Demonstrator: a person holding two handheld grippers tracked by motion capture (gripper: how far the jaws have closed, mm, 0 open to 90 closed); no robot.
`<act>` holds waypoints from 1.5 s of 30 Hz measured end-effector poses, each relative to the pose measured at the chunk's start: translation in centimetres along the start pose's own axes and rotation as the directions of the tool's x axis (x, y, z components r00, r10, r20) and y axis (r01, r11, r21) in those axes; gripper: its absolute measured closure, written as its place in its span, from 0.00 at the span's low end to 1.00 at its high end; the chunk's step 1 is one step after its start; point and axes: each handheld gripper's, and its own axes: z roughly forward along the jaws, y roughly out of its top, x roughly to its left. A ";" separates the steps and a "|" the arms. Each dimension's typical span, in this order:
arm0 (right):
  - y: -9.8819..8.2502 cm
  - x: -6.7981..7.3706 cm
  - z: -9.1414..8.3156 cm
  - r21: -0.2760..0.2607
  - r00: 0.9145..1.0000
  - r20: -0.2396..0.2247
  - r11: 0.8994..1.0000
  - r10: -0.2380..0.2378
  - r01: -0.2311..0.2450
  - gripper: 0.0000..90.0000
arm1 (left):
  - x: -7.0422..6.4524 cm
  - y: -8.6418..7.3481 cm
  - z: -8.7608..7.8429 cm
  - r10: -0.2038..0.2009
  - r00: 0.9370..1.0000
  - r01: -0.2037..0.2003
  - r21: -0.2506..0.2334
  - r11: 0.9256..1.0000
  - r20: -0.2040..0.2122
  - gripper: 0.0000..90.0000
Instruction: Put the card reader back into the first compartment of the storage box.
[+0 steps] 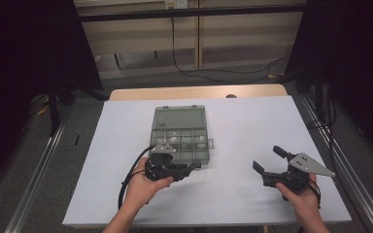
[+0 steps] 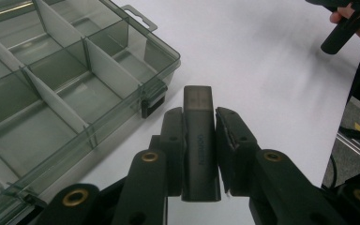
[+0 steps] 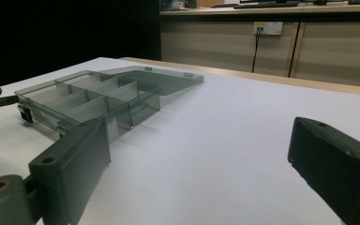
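Nearest the camera in the left gripper view, the left hand-held gripper has its jaws closed on a small dark block, which stands upright between the pads with its squared top sticking out past the jaw tips. Faint lettering runs down its face, too small to read. In the high view that hand-held gripper sits at the near right corner of the box, with the block held above the white table rather than resting on it.

Just beyond the jaws lies the box, a smoky clear organiser with its lid folded back flat on the far side and white dividers splitting it into compartments. The cells nearest the block look empty; a few small pale items lie in a middle row in the high view.

Off to the right, the right hand-held gripper hangs with jaws wide apart and nothing between them, well clear of the box.

The step in hand looks like carrying the block to the box. The next move calls for swinging it over a free compartment, lowering it between the dividers, then parting the jaws.
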 end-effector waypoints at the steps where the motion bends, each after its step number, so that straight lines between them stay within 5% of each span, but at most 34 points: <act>1: 0.0 0.0 0.0 0.001 1.000 0.000 1.000 0.000 0.000 0.06 | 0.0 0.2 -0.1 0.003 1.000 -0.003 0.001 1.000 -0.002 0.82; 19: 0.1 0.0 0.0 -0.008 1.000 -0.004 1.000 0.007 -0.007 0.05 | 1.5 1.5 -1.1 -0.015 0.999 0.015 -0.006 1.000 -0.049 0.82; 45: 0.1 -0.1 -0.1 -0.010 1.000 -0.002 1.000 0.006 -0.006 0.05 | 4.1 2.6 -2.3 -0.085 0.988 0.082 -0.026 0.996 -0.126 0.82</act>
